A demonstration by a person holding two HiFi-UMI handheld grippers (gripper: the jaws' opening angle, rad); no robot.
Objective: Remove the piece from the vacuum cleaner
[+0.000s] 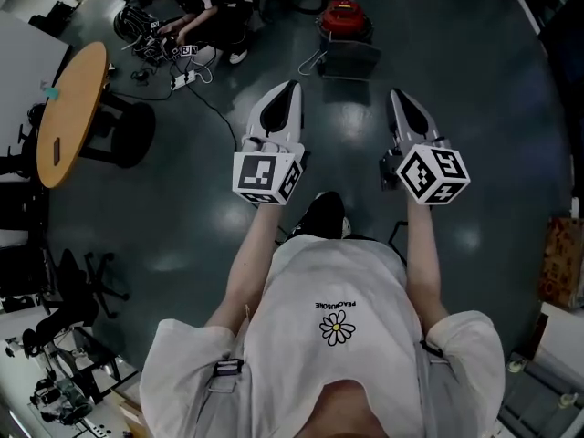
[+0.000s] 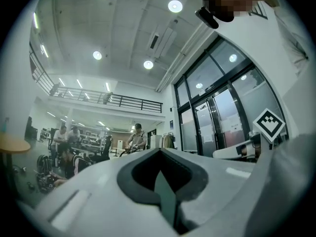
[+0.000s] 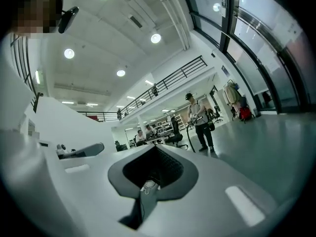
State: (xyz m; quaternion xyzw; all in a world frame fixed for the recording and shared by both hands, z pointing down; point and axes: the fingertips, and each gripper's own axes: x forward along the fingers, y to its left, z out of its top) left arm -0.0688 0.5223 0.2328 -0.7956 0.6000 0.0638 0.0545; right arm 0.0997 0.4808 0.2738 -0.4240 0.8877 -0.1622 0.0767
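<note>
Dark surface (image 1: pixel 474 126) underfoot, wide open area. One oval wooden table (image 1: pixel 68 108) far left. One crouching person (image 1: pixel 205 7) at top left. One red vacuum cleaner (image 1: pixel 344 14) on the surface top centre, well ahead of both tongs, with a dark boxy part (image 1: pixel 349 59) right against its near side. Two tongs held out side by side, apart from each other: left tongs (image 1: pixel 292 86) jaws together, nothing between them; right tongs (image 1: pixel 397 94) the same, touching nothing.
</note>
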